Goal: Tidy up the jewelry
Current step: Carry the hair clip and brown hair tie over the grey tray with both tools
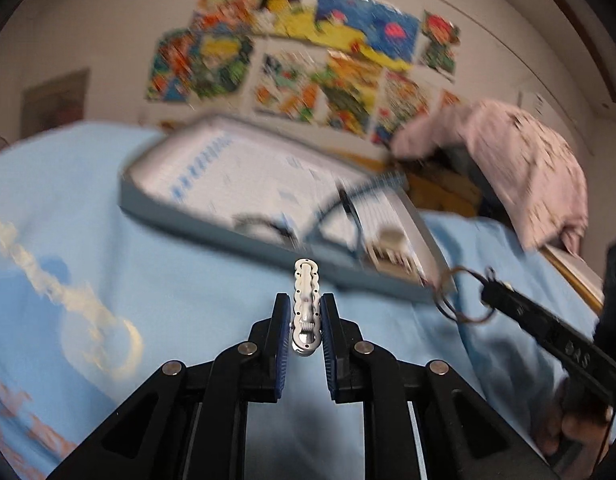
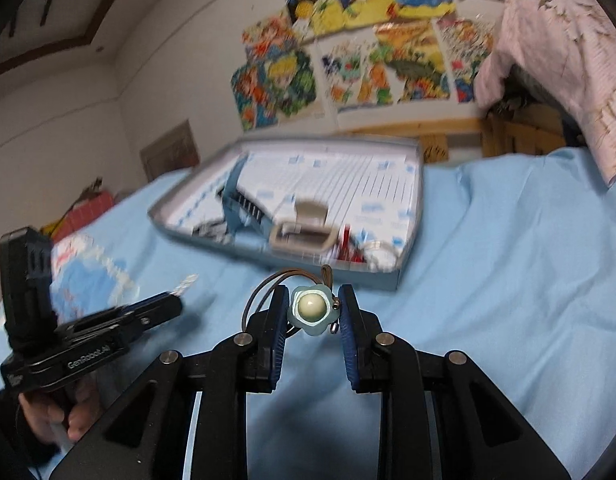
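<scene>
An open, shallow grey case [image 2: 408,240] lies on a bed covered by a light blue sheet [image 2: 488,260]. Its white lined interior holds a blue comb-like piece [image 2: 238,196], a beige clasp-shaped item [image 2: 304,232] and something red [image 2: 346,246] near the front wall; blur makes these hard to name. The left gripper [image 1: 306,312] has its fingers clamped on a white scalloped hair clip [image 1: 306,292], lifted clear of the sheet. The right gripper [image 2: 313,312] has its fingers pinched on a pale blue flower charm [image 2: 311,309] with a pearl centre and brown cord [image 2: 268,284], just before the case.
</scene>
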Motion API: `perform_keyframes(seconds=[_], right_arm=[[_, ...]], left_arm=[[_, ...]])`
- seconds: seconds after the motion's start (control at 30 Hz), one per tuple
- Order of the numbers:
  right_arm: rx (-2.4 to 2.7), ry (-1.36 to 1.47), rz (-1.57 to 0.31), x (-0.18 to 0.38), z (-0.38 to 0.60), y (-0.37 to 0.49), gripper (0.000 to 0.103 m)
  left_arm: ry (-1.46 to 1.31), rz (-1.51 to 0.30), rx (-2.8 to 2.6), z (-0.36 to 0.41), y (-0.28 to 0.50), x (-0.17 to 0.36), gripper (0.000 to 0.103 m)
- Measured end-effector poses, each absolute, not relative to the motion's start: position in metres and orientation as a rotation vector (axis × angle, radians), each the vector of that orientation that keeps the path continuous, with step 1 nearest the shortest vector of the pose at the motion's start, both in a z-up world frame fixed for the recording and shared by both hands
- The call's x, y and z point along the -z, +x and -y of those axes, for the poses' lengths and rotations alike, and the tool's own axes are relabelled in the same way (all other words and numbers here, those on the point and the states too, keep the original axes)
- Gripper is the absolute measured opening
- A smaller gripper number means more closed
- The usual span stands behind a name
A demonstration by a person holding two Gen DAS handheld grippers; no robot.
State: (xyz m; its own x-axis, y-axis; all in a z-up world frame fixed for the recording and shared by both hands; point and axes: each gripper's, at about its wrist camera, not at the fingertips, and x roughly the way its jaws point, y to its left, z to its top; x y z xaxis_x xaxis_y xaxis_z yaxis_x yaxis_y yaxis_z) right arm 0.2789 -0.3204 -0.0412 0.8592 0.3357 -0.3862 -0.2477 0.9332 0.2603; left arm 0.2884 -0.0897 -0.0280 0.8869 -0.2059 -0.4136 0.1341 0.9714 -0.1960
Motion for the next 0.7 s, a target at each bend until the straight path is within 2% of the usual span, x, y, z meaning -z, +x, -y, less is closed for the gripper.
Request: perform_keyframes(seconds=[0.27, 0.37, 0.53, 0.7], right_arm=[[-0.263, 0.288, -0.319, 0.021, 0.32, 0.308, 0.022], [-0.248, 0.36, -0.276, 0.026, 0.32, 0.323, 0.022], [-0.223, 0.434, -0.333, 0.05, 0.325, 0.349, 0.022], [-0.212, 0.447, -0.338, 0.06, 0.326, 0.361, 0.022]], left_arm=[[-0.141, -0.414, 0.087, 0.084, 0.349, -0.007, 0.014], [-0.144, -0.434, 0.078, 0.082, 0.374, -0.003, 0.014], [-0.233, -0.436, 0.041, 0.073, 0.392, 0.016, 0.014], [-0.204, -0.425, 0.03, 0.078, 0.393, 0.024, 0.014]])
